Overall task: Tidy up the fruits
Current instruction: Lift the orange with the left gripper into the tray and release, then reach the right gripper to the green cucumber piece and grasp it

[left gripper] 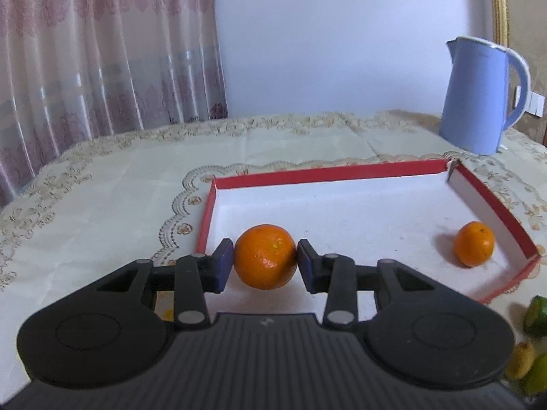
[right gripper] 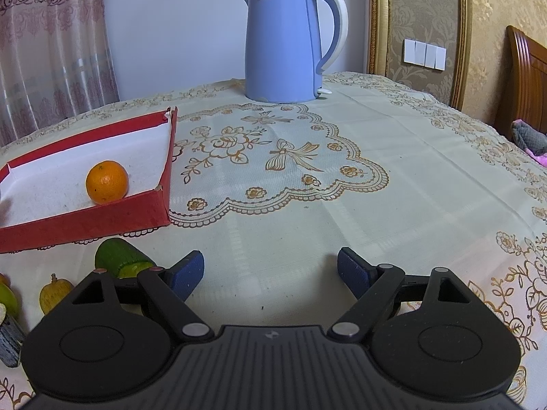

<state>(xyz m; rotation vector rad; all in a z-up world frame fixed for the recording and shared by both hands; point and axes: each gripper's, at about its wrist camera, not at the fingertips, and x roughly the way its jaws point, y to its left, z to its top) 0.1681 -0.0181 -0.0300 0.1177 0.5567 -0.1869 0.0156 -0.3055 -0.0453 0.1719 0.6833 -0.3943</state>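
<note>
My left gripper is shut on a large orange, held just over the near left corner of a red box with a white inside. A smaller orange lies in the box near its right wall; it also shows in the right wrist view. My right gripper is open and empty over the tablecloth, right of the box. A green fruit lies by its left finger. A yellow fruit lies further left.
A blue electric kettle stands at the back of the table; it also shows in the left wrist view. Green and yellow fruits lie right of the box. A curtain hangs behind. A wooden headboard is at the far right.
</note>
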